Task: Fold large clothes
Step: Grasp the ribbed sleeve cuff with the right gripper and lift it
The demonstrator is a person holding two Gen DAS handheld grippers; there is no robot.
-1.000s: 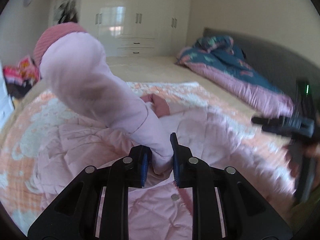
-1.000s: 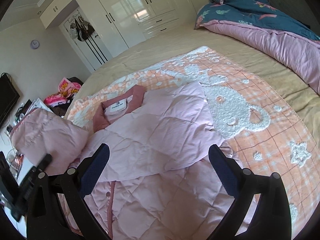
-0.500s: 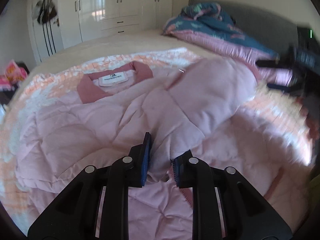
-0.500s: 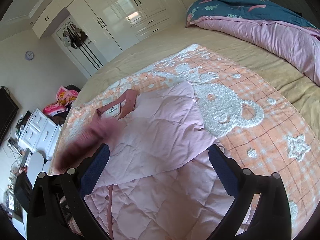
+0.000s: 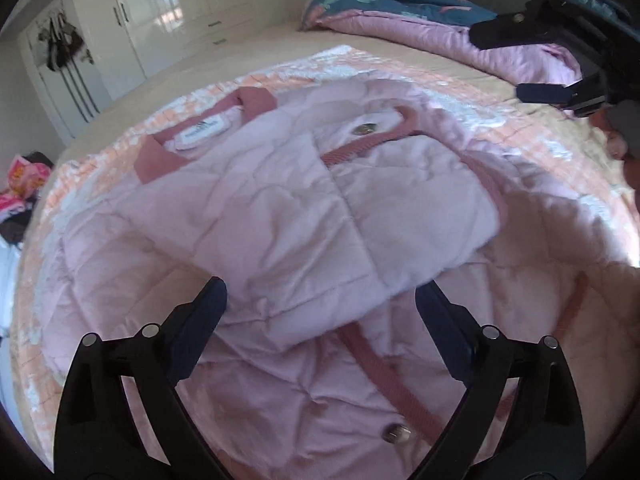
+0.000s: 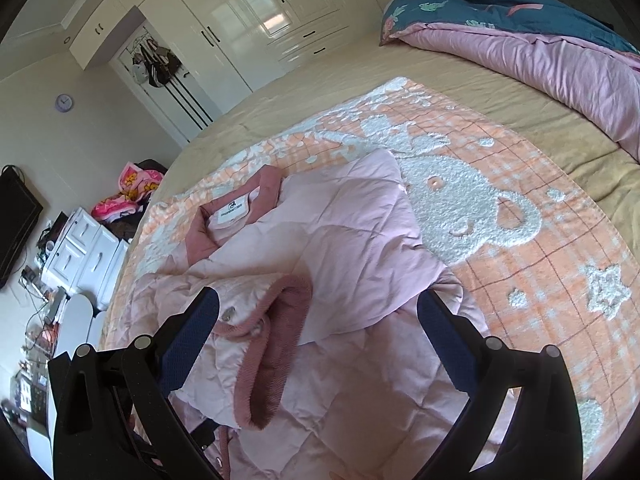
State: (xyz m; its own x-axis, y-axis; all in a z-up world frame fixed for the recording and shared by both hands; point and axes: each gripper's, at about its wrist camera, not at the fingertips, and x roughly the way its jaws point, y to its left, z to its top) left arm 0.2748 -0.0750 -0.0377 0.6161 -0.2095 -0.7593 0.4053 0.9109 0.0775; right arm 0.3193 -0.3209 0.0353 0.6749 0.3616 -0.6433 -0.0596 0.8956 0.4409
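Lying spread on the orange bear blanket [image 6: 520, 264], the pink quilted jacket [image 5: 280, 216] has its collar [image 6: 200, 236] toward the wardrobe [image 6: 240, 32] and one sleeve [image 5: 400, 200] folded across its front. Over its left part, the left gripper [image 5: 320, 312] has just been opening; its jaws stand wide and released, the folded sleeve's edge lying loose between them. To the right, the right gripper [image 6: 320, 320] hovers spread wide above the sleeve's ribbed cuff [image 6: 276, 344], grasping nothing.
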